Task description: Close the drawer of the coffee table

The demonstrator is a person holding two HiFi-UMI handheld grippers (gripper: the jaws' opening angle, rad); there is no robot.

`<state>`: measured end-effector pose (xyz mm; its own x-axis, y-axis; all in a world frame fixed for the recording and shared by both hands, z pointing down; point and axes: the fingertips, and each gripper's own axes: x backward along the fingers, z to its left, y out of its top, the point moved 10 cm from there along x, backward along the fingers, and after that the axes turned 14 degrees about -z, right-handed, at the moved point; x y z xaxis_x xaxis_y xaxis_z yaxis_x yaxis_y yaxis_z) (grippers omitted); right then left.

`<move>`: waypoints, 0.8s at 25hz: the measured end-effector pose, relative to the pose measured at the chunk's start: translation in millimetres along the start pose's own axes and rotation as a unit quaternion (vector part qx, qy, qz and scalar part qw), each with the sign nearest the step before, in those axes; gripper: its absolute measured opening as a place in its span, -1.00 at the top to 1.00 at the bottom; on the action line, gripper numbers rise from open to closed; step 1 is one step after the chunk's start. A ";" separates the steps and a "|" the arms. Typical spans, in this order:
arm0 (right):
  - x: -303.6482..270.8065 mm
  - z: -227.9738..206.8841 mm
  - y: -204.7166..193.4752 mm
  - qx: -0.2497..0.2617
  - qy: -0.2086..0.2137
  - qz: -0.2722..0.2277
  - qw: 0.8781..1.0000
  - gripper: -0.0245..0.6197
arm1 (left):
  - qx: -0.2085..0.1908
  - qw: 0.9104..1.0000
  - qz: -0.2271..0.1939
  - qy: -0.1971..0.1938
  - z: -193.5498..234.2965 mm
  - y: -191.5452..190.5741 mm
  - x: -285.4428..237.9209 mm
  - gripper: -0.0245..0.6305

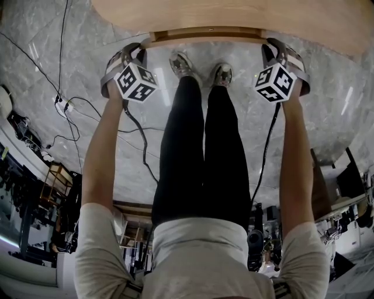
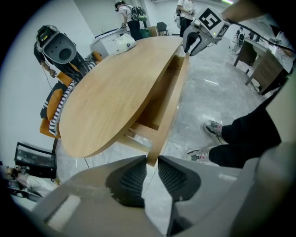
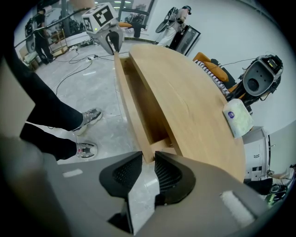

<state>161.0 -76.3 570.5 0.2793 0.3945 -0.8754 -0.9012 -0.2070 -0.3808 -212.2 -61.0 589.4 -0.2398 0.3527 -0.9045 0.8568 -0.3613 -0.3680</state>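
Fingers (image 2: 128, 180) of left gripper (image 2: 152, 161), right gripper (image 3: 148, 157) clamp drawer front (image 1: 204, 35) ends, 11 and 1 o'clock | step: pre-push | next: likely even shove toward 12 o'clock

drawer (image 1: 204, 34) out beneath tabletop (image 1: 234, 14), left gripper (image 2: 152, 159) and right gripper (image 3: 148, 155) seemingly on its two ends

Left arm (image 1: 102, 152), right arm (image 1: 295, 152) straight, reaching down; left tongs (image 2: 152, 158), right tongs (image 3: 149, 155) each clamped on drawer front (image 1: 204, 35).
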 end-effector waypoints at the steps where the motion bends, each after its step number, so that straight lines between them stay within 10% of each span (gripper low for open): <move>1: -0.6 -0.8 -0.1 -0.002 -0.002 0.000 1.000 0.64 | 0.001 1.000 -0.001 0.001 0.2 0.3 -0.5 0.61; 20: -3.2 -9.1 -3.5 -0.152 -0.131 -0.010 0.980 0.60 | 0.041 0.998 -0.021 0.036 8.2 10.3 -4.5 0.61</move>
<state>166.2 -85.0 571.9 0.1650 0.6093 -0.7756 -0.7451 -0.4382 -0.5028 -206.1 -73.4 588.0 -0.2384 0.4299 -0.8708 0.8052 -0.4138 -0.4248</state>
